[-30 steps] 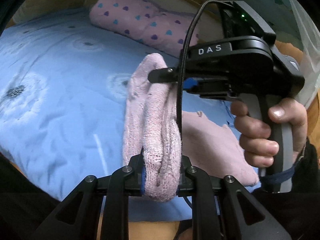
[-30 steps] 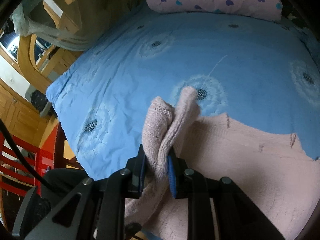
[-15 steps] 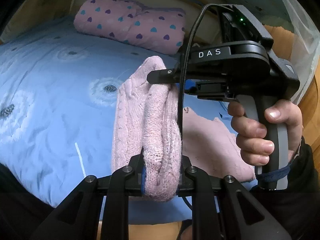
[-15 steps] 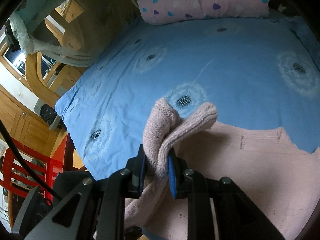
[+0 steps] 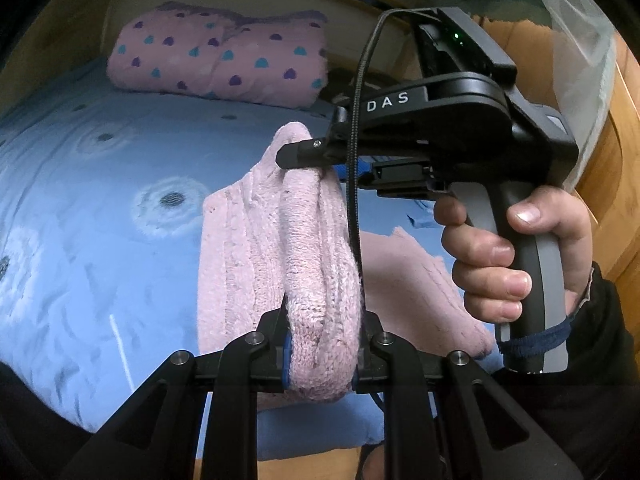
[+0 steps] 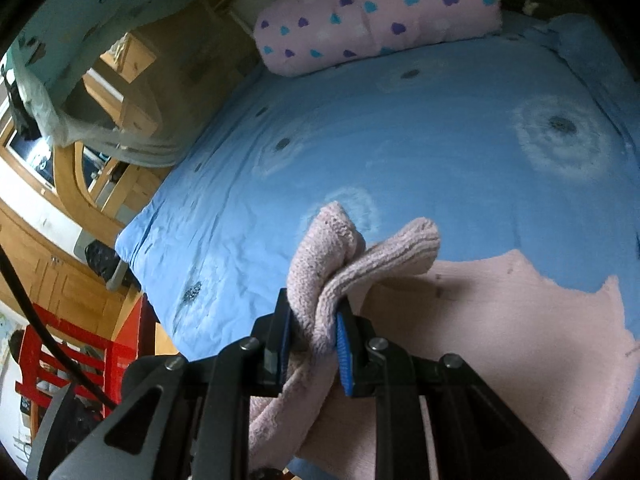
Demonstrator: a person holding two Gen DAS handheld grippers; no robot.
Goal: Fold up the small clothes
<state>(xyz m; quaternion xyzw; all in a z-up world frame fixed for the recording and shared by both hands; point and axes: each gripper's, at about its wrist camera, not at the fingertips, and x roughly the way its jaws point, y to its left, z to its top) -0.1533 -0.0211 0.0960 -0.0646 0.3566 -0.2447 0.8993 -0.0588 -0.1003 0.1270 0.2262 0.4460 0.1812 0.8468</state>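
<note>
A small pink knitted garment [image 5: 256, 248] lies partly on the blue bed cover, its near edge lifted. My left gripper [image 5: 320, 352] is shut on a thick bunched fold of that edge. In the left wrist view my right gripper [image 5: 316, 164] is further along the same edge, shut on it, with a hand [image 5: 512, 256] on its handle. In the right wrist view my right gripper [image 6: 312, 340] pinches the pink garment [image 6: 480, 320], two rounded folds sticking up past the pads. The rest of the garment spreads flat to the right.
A blue bed cover [image 6: 400, 140] with dandelion prints fills both views. A pink pillow [image 5: 216, 68] with coloured hearts lies at the head, seen too as the pillow [image 6: 376, 16]. Wooden furniture [image 6: 36, 256] and a red chair [image 6: 72, 356] stand left of the bed.
Both grippers have carried the held pink edge across the bed towards the pillow, a little higher. More of the garment has peeled up and the pillow sits nearer the middle of both views.
</note>
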